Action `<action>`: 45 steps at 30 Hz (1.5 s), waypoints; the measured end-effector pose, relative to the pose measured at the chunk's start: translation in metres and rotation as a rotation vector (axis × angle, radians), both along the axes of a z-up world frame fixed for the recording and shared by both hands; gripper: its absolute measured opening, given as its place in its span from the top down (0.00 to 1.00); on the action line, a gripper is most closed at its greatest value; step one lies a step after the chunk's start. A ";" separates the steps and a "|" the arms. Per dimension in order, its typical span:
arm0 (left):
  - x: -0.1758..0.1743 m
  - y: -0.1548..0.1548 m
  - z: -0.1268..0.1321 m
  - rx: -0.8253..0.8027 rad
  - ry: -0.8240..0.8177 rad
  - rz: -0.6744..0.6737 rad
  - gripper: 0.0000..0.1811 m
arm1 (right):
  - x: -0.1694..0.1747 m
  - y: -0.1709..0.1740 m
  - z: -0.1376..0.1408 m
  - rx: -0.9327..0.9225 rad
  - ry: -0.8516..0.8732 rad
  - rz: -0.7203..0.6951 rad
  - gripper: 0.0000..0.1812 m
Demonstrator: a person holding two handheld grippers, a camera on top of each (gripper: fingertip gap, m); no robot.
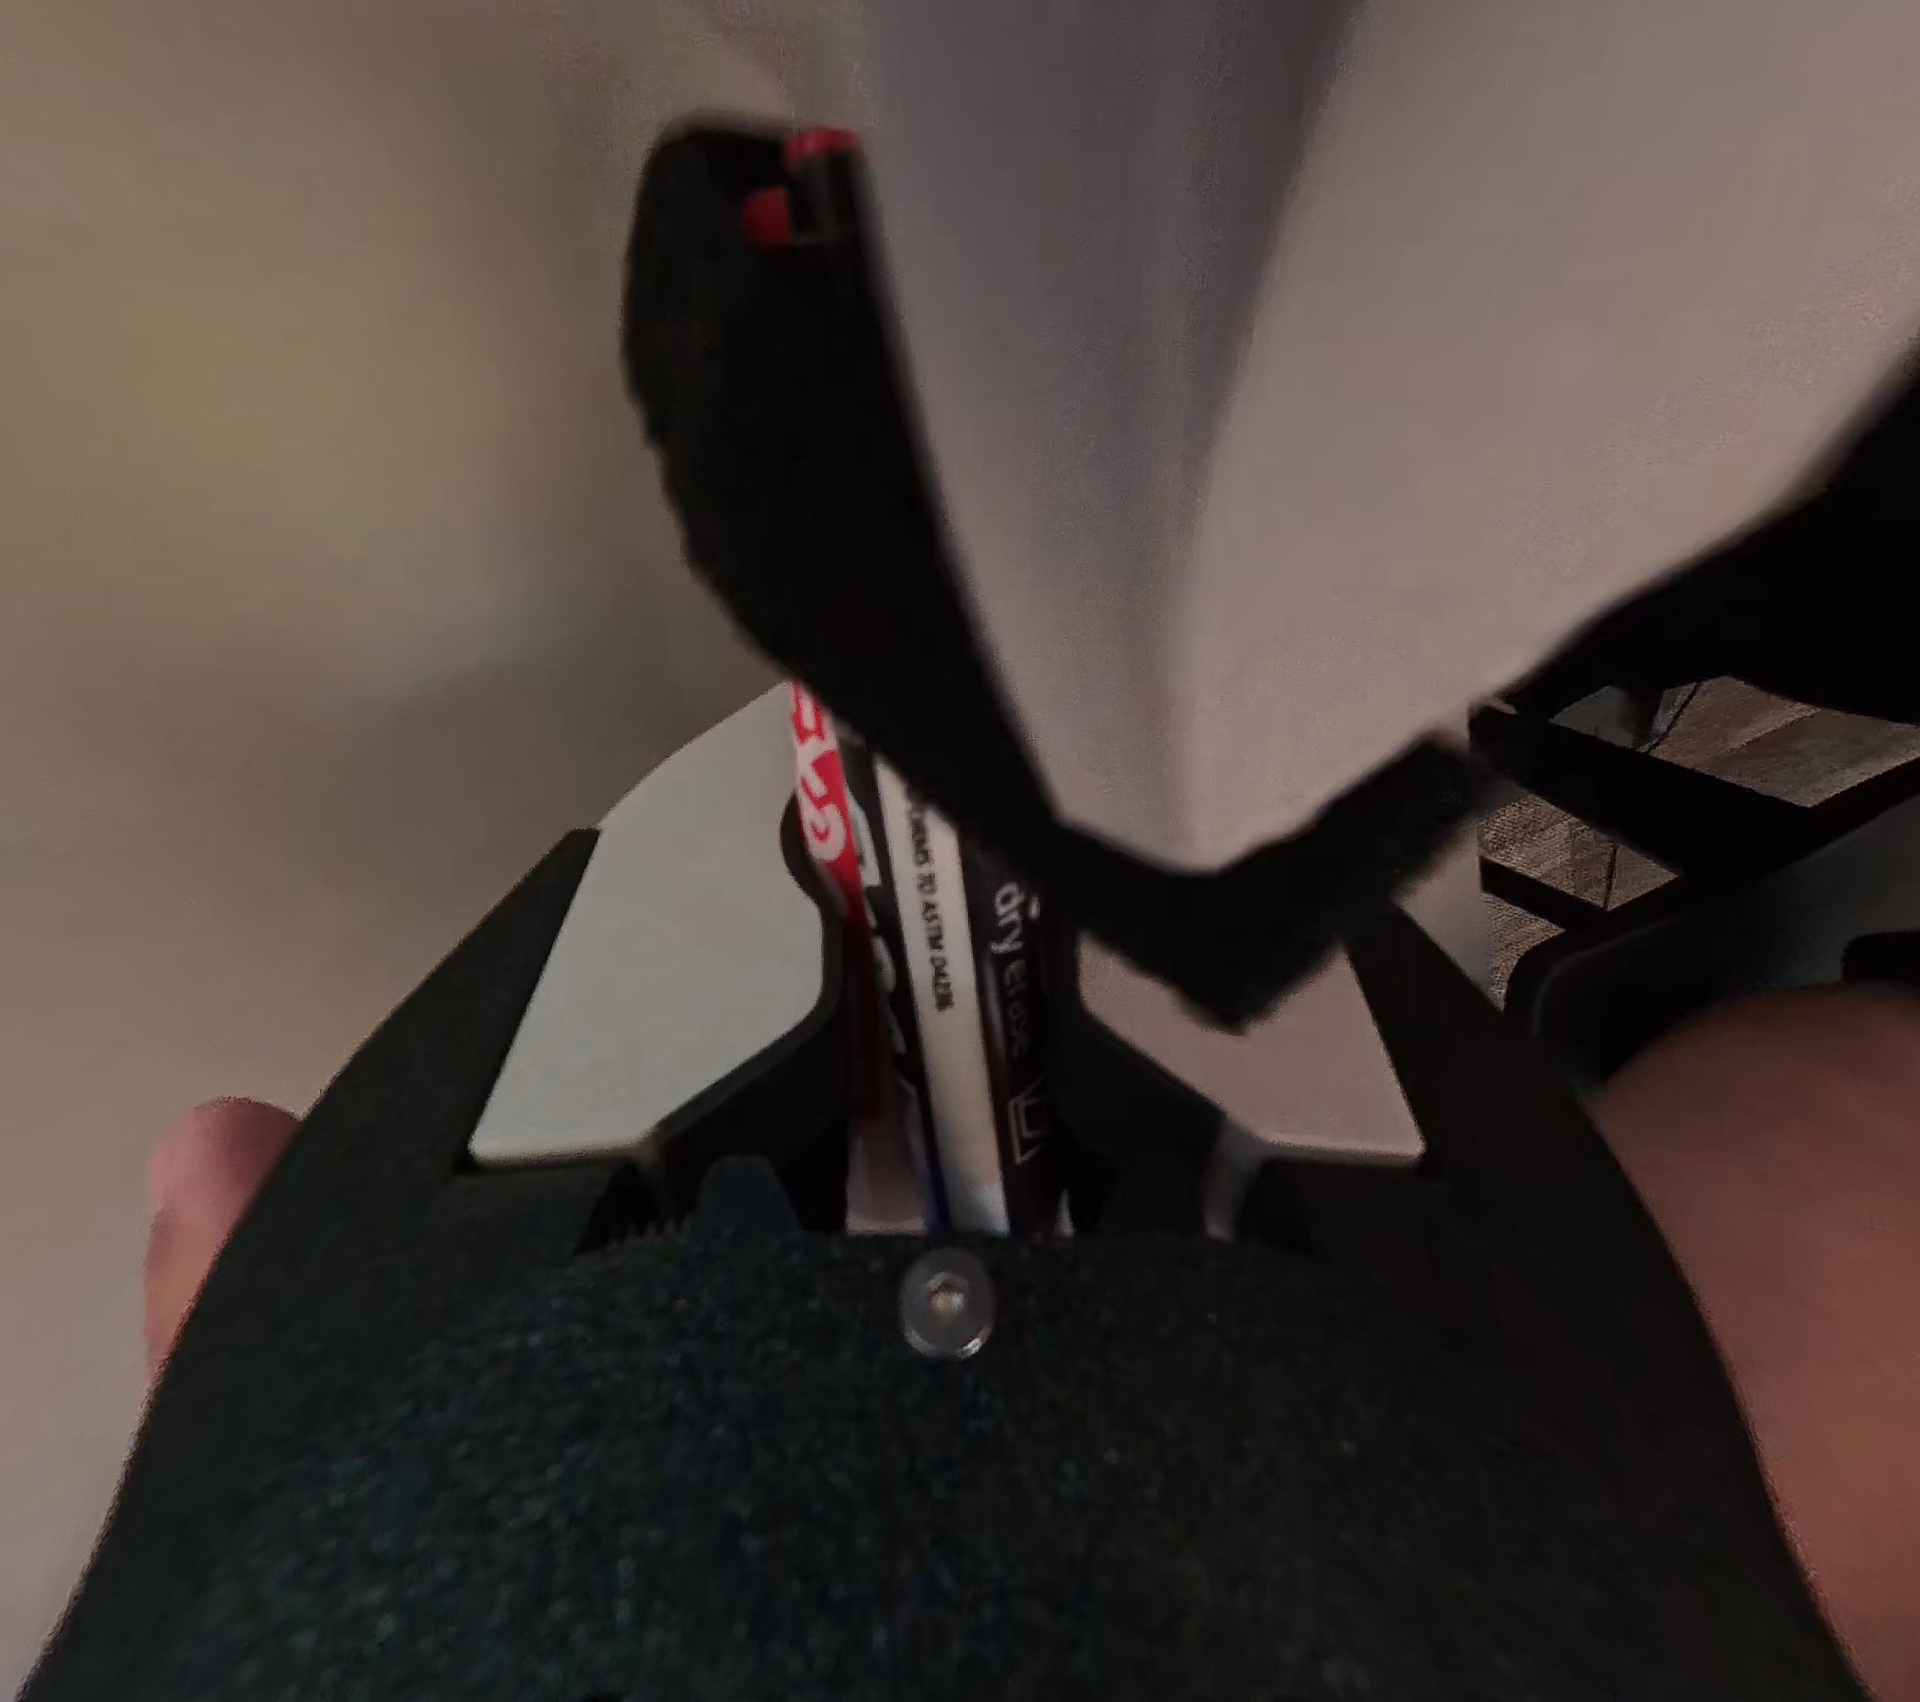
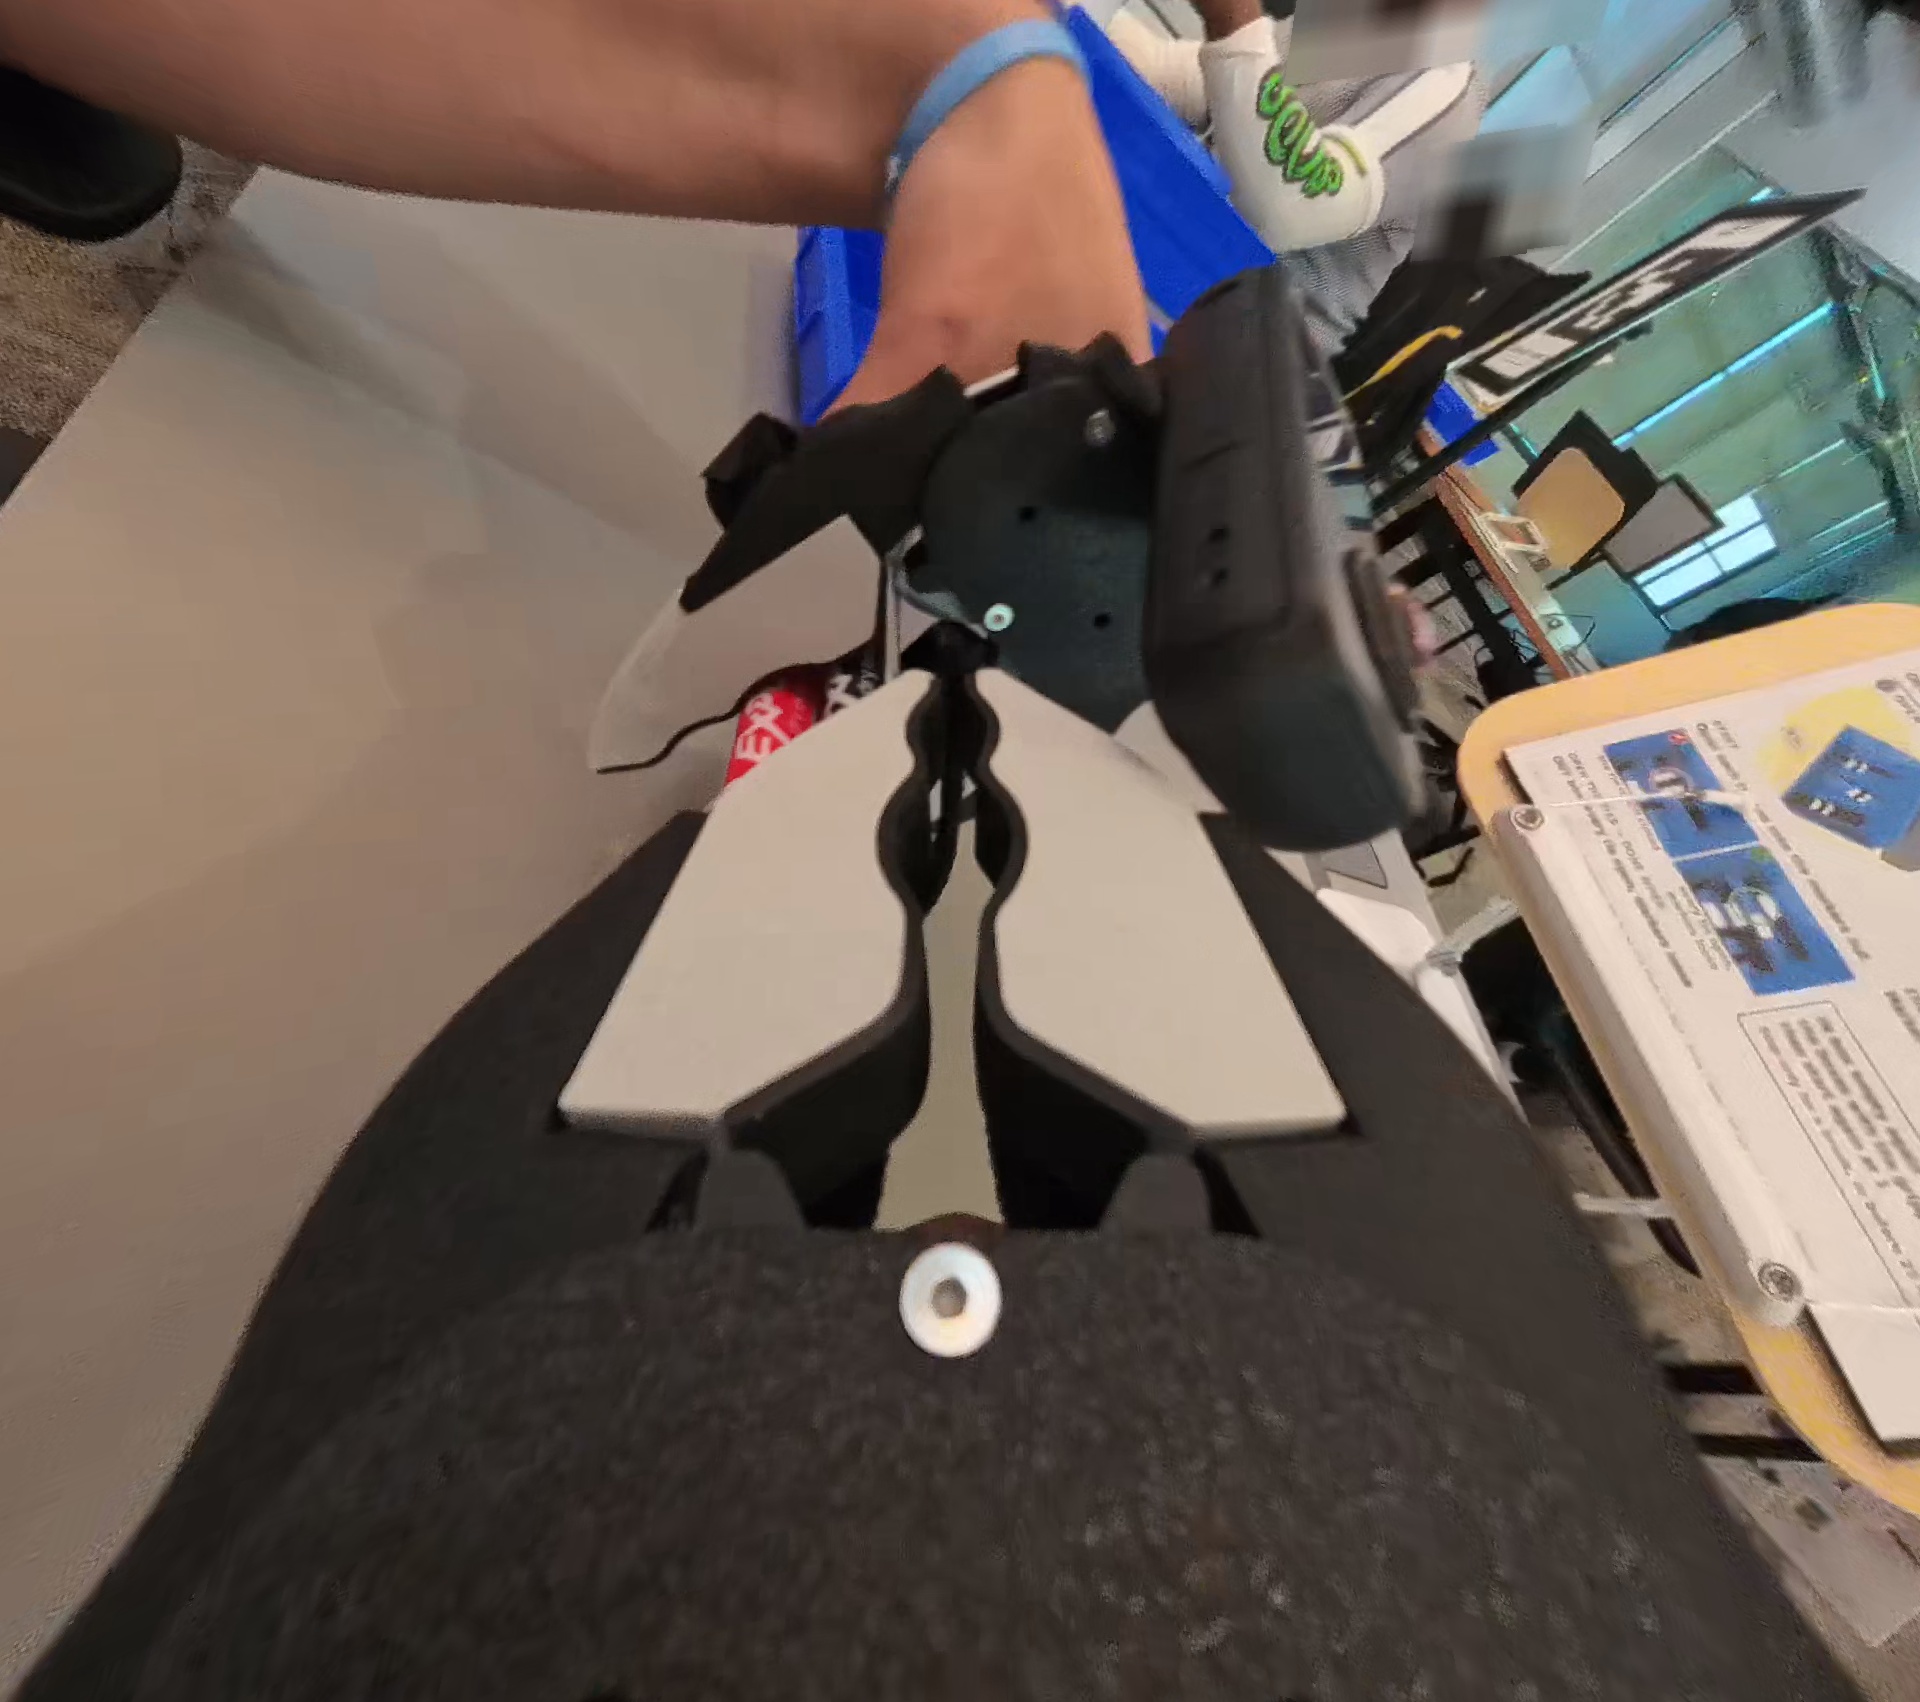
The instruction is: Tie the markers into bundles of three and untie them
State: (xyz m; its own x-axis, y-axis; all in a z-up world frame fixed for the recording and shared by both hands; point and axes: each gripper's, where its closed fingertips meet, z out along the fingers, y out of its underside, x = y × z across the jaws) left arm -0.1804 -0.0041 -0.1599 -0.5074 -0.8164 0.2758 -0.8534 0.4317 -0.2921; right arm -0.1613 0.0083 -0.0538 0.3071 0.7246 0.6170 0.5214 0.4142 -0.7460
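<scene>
My left gripper (image 1: 935,883) is shut on a bundle of three markers: a red one (image 1: 821,805), a white one (image 1: 935,987) and a black one (image 1: 1013,977). Their red caps (image 1: 816,172) show at the far end. My right gripper (image 2: 948,696) is shut on a thin black tie band (image 2: 945,795) that runs to the bundle. Its grey finger (image 1: 1195,302) fills the upper left wrist view, close over the markers. The right wrist view shows the left gripper (image 2: 1049,530) just beyond my fingertips, with the red marker (image 2: 774,722) below it.
The grey table (image 2: 312,613) lies under both grippers. A blue bin (image 2: 1164,187) stands behind the left hand, which wears a blue wristband (image 2: 977,73). A wooden board with a printed sheet (image 2: 1714,925) is at the right. Another person (image 2: 1288,135) works farther back. Some 11 centimeters of space lies between my two pairs of fingers.
</scene>
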 end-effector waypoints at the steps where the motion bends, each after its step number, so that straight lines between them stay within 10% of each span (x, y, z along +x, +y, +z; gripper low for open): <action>1: 0.000 -0.003 0.000 -0.002 -0.002 -0.014 0.77 | -0.003 -0.001 -0.005 0.009 -0.022 0.006 0.99; 16: -0.012 0.021 -0.006 0.179 0.108 0.060 0.77 | 0.027 0.001 -0.002 0.122 0.070 -0.013 0.99; 24: -0.011 0.049 -0.003 0.282 0.103 0.164 0.77 | 0.092 0.030 -0.091 -0.416 -0.208 -0.291 0.98; 28: -0.004 0.058 -0.007 0.290 0.073 0.196 0.77 | 0.084 0.032 -0.107 -0.611 -0.035 -0.284 0.87; 35: 0.005 0.053 -0.017 0.265 0.064 0.178 0.77 | 0.047 0.022 -0.048 -0.674 0.346 -0.063 0.82; 45: 0.007 0.050 -0.020 0.279 0.084 0.170 0.77 | 0.039 0.031 -0.055 -0.703 0.313 -0.084 0.91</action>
State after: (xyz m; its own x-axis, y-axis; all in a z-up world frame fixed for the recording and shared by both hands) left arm -0.1731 0.0458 -0.1798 -0.3426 -0.9372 0.0649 -0.9361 0.3347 -0.1083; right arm -0.1218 0.0390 -0.1086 0.4631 0.8802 -0.1038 0.2512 -0.2426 -0.9370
